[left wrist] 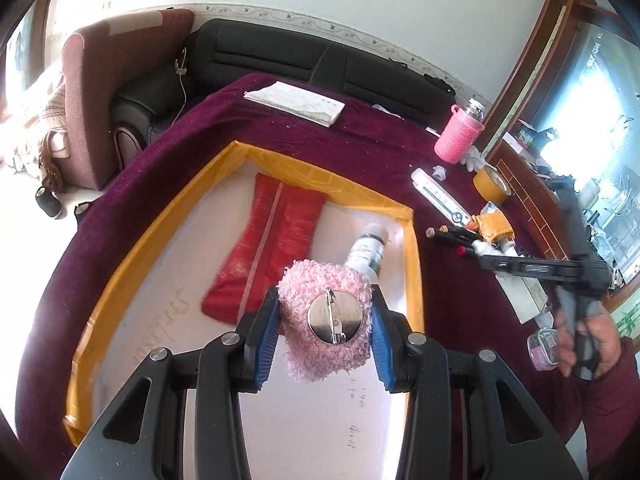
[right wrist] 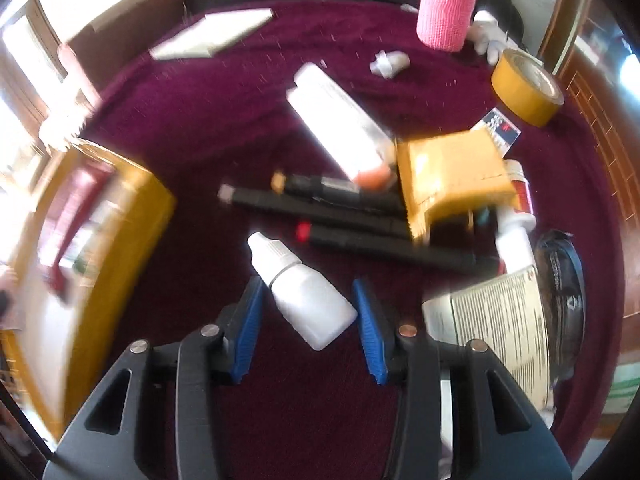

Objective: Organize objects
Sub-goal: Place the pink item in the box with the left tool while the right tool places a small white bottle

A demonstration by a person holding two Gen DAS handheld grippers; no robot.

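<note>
Left wrist view has the left gripper (left wrist: 324,322) clamped on a pink fuzzy brooch (left wrist: 325,318) over the yellow-rimmed tray (left wrist: 414,256), ready for release there, while the right gripper (right wrist: 308,322) straddles a white dropper bottle (right wrist: 304,294), pads apparently not yet pressing it.

One fluffy pink pom-pom (left wrist: 324,316), one red pouch (left wrist: 266,248) and one bottle with a label (left wrist: 366,254) inside one yellow box (left wrist: 316,174). At three o'clock on the cloth: three black pens (right wrist: 344,216), one white dropper bottle (right wrist: 304,296), one tape roll (right wrist: 526,88), one pink cup (right wrist: 446,14).
</note>
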